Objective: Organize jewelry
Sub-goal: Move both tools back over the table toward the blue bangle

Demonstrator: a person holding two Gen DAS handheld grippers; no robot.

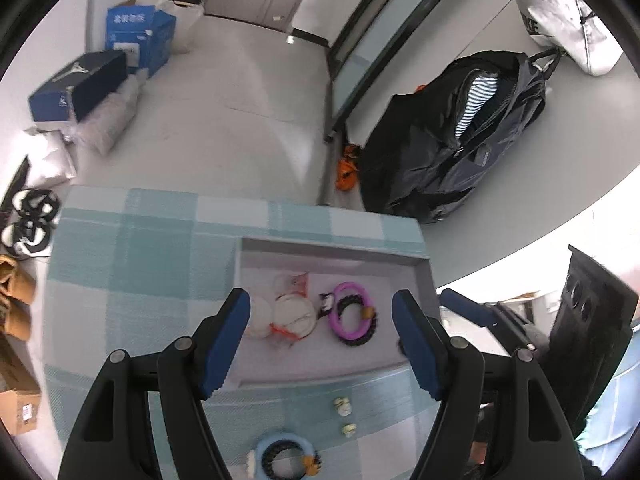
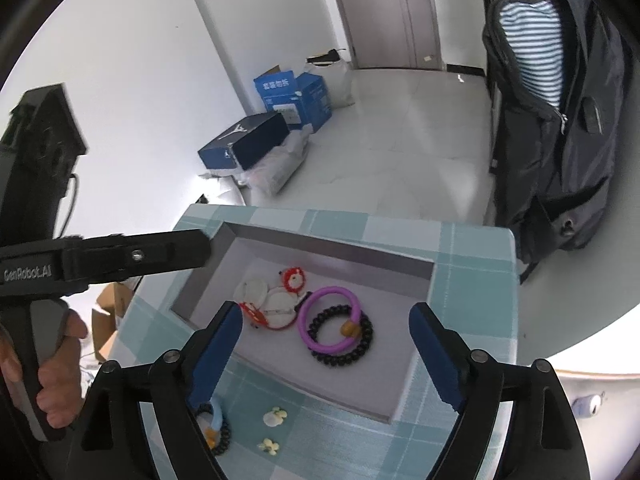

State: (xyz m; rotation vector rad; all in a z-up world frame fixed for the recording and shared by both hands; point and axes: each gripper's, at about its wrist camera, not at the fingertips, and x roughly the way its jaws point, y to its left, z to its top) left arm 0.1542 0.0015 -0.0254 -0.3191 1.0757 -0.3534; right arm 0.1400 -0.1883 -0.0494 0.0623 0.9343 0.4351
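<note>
A grey tray sits on the teal checked cloth. In it lie a purple ring looped with a black bead bracelet, and white discs with red pieces. On the cloth in front of the tray lie two small pale earrings and a blue ring with a black bracelet. My left gripper hangs open above the tray, nothing between its fingers. My right gripper is open over the tray's near side, also empty.
A black backpack stands right of the table. Blue boxes and bags sit on the floor along the wall. A hand holds the left gripper's body at the left of the right wrist view.
</note>
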